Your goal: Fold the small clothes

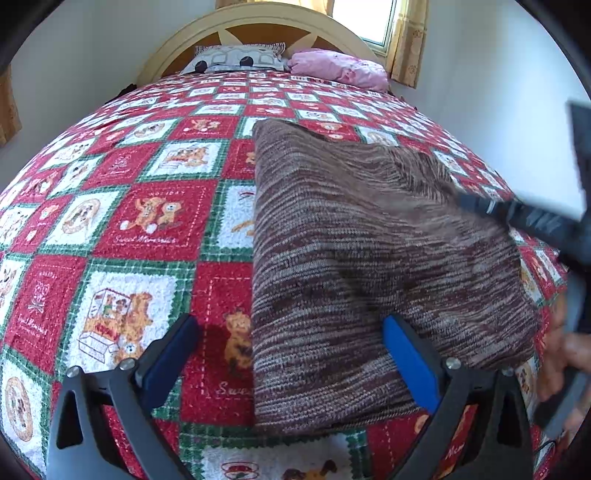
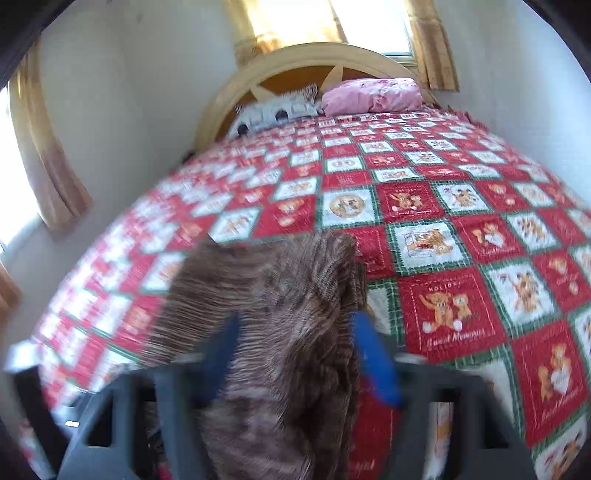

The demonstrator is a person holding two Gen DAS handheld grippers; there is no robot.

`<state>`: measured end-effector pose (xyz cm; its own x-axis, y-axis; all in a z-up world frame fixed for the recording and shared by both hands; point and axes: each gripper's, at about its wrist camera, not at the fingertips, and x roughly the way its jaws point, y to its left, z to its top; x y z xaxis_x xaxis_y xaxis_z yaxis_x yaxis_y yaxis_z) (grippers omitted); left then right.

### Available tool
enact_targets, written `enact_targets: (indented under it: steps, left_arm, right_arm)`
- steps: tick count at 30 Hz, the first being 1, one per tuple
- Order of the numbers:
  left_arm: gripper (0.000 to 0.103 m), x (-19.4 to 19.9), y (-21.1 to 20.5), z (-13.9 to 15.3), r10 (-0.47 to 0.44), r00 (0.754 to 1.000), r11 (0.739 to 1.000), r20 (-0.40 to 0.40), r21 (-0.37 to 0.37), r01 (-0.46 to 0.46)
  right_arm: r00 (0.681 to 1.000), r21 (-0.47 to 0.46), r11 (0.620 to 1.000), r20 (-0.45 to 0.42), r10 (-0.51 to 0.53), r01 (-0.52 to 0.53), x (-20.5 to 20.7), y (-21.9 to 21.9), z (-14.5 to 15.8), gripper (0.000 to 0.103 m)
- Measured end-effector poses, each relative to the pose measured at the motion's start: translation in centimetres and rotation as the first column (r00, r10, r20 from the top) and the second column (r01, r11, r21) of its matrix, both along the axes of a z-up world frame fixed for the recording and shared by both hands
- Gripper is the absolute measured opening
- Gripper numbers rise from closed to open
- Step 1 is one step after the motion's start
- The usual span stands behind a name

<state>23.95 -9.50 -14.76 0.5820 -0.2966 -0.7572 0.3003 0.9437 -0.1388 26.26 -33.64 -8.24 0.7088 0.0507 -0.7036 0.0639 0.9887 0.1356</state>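
A brown, grey-streaked knit garment (image 1: 362, 266) lies partly folded on the red, white and green patchwork bedspread (image 1: 122, 221). My left gripper (image 1: 291, 354) is open and low over the bedspread, its right finger at the garment's near left part. My right gripper (image 1: 476, 203) shows blurred at the right edge, holding up the garment's right side. In the right wrist view the right gripper (image 2: 295, 350) has the lifted knit garment (image 2: 280, 317) between its blue pads, above the bedspread (image 2: 443, 229); the view is blurred.
A wooden arched headboard (image 1: 258, 18) stands at the far end, with a grey patterned pillow (image 1: 232, 59) and a pink pillow (image 1: 336, 66). Yellow curtains (image 1: 406, 40) hang at the window. White walls flank the bed.
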Motion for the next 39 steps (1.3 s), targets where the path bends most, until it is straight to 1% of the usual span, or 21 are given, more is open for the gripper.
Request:
enact_targets:
  steps: [3, 5, 7, 8, 10, 12, 13, 14, 15, 16, 18, 20, 22, 23, 24, 27, 29, 31, 32, 37, 39]
  left_arm:
    - [0.103, 0.1, -0.1, -0.1, -0.006, 1.0, 1.0, -0.006, 0.003, 0.006]
    - [0.103, 0.2, -0.2, -0.1, -0.006, 1.0, 1.0, -0.005, 0.009, 0.006]
    - [0.103, 0.2, -0.2, -0.1, -0.006, 1.0, 1.0, -0.007, 0.007, 0.006]
    - [0.103, 0.2, -0.2, -0.1, -0.006, 1.0, 1.0, -0.007, 0.006, 0.006]
    - [0.103, 0.2, -0.1, -0.1, -0.006, 1.0, 1.0, -0.007, 0.001, 0.006]
    - [0.103, 0.2, 0.0, -0.1, -0.004, 1.0, 1.0, -0.009, -0.009, 0.004]
    - [0.103, 0.3, 0.0, -0.2, -0.004, 1.0, 1.0, -0.011, -0.013, 0.003]
    - [0.103, 0.3, 0.0, -0.2, -0.003, 1.0, 1.0, -0.011, -0.013, 0.003]
    - [0.103, 0.3, 0.0, -0.2, -0.003, 1.0, 1.0, -0.01, -0.011, 0.003]
    - [0.103, 0.3, 0.1, -0.2, -0.004, 1.0, 1.0, -0.01, -0.011, 0.004]
    - [0.103, 0.3, 0.1, -0.2, -0.004, 1.0, 1.0, -0.01, -0.013, 0.004]
    - [0.103, 0.3, 0.1, -0.2, -0.004, 1.0, 1.0, -0.01, -0.013, 0.004]
    - [0.103, 0.3, 0.0, -0.2, -0.005, 1.0, 1.0, -0.012, -0.009, 0.005]
    - [0.103, 0.3, -0.2, -0.2, -0.004, 1.0, 1.0, -0.012, -0.001, 0.004]
    - [0.103, 0.2, -0.3, -0.2, -0.004, 1.0, 1.0, -0.01, 0.008, 0.004]
    - [0.103, 0.3, -0.1, -0.2, -0.004, 1.0, 1.0, -0.012, -0.002, 0.004]
    - [0.103, 0.3, 0.0, -0.2, -0.005, 1.0, 1.0, -0.012, -0.01, 0.005]
    - [0.103, 0.3, 0.0, -0.2, -0.004, 1.0, 1.0, -0.013, -0.013, 0.004]
    - [0.103, 0.3, 0.0, -0.2, -0.004, 1.0, 1.0, -0.012, -0.01, 0.004]
    - [0.103, 0.2, -0.1, -0.2, -0.004, 1.0, 1.0, -0.01, -0.005, 0.004]
    - [0.103, 0.2, -0.1, -0.3, -0.004, 1.0, 1.0, -0.011, -0.004, 0.004]
  right_arm:
    - [0.999, 0.047, 0.998, -0.035, -0.033, 0.035, -1.0, -1.6, -2.0, 0.009]
    - [0.998, 0.146, 0.987, -0.03, -0.059, 0.063, -2.3, -3.1, -2.4, 0.009]
    - [0.995, 0.27, 0.958, -0.026, -0.092, 0.095, -3.4, -4.6, -3.0, 0.009]
    - [0.995, 0.307, 0.946, -0.024, -0.099, 0.101, -3.8, -5.0, -3.2, 0.01]
    - [0.992, 0.364, 0.923, -0.027, -0.123, 0.124, -4.2, -5.7, -3.4, 0.011]
    - [0.985, 0.401, 0.902, -0.006, -0.17, 0.158, -4.7, -6.1, -2.6, 0.012]
    - [0.979, 0.398, 0.9, 0.023, -0.202, 0.177, -5.0, -6.1, -1.8, 0.012]
    - [0.974, 0.381, 0.907, 0.056, -0.218, 0.181, -5.0, -6.1, -0.9, 0.016]
    - [0.972, 0.343, 0.923, 0.086, -0.217, 0.175, -4.5, -5.9, 0.1, 0.016]
    - [0.975, 0.322, 0.932, 0.088, -0.203, 0.165, -4.0, -5.7, 0.5, 0.016]
    - [0.984, 0.289, 0.949, 0.077, -0.158, 0.13, -2.6, -5.2, 0.8, 0.016]
    - [0.995, 0.24, 0.968, 0.044, -0.085, 0.072, -0.4, -4.3, 0.1, 0.016]
    - [0.997, 0.142, 0.988, -0.06, -0.05, 0.058, 2.4, -3.3, -2.0, 0.016]
    - [0.995, 0.129, 0.99, -0.087, -0.047, 0.058, 3.4, -3.1, -2.9, 0.016]
    - [0.996, 0.138, 0.988, -0.075, -0.055, 0.065, 3.8, -3.4, -2.9, 0.016]
    - [0.993, 0.196, 0.976, -0.082, -0.081, 0.096, 4.6, -4.5, -2.8, 0.017]
    - [0.993, 0.24, 0.964, -0.061, -0.103, 0.114, 3.8, -5.2, -2.7, 0.018]
    - [0.99, 0.245, 0.959, -0.008, -0.144, 0.141, 1.6, -5.4, -1.7, 0.018]
    - [0.989, 0.247, 0.96, 0.024, -0.143, 0.132, 0.3, -5.1, -1.1, 0.018]
    - [0.994, 0.192, 0.981, 0.104, -0.045, 0.024, -4.9, -1.9, 1.0, 0.019]
    - [0.997, 0.181, 0.983, 0.07, 0.014, -0.027, -5.9, -0.4, 0.5, 0.019]
